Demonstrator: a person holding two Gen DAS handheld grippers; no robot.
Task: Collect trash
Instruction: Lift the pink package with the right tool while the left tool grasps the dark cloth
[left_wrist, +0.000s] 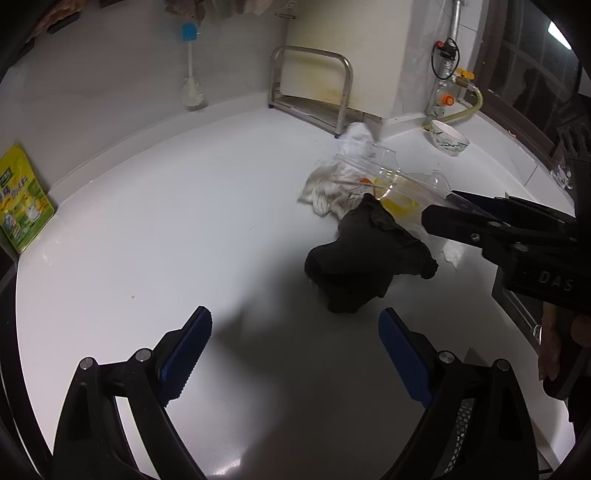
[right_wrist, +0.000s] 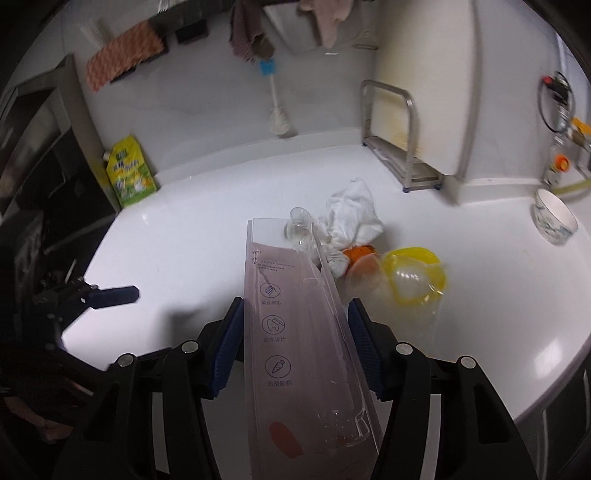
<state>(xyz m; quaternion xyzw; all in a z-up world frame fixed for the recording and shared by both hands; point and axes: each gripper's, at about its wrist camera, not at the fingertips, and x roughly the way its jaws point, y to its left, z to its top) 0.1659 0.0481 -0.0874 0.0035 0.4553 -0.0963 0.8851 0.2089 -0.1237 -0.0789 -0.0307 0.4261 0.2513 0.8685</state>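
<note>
Right tool carries a clear toothbrush pack clear of the trash pile; left tool waits empty.

The right tool (right_wrist: 295, 347) has its blue pads pressed on both sides of the long clear plastic pack (right_wrist: 295, 332) with its pinkish printed card, held above the tabletop (right_wrist: 184, 251); the left tool (left_wrist: 295, 358) hangs wide with nothing between its pads. This looks like the carry step: next the pack needs a bin or bag, and none shows in either view. Beyond the pack lie crumpled white tissue (right_wrist: 351, 218), an orange scrap (right_wrist: 360, 254), a yellow-rimmed plastic cup (right_wrist: 413, 273) and a dark cloth (left_wrist: 365, 258), perhaps a bag. The patterned bowl (right_wrist: 554, 218) near the wall seems empty, though blur leaves that uncertain.
</note>
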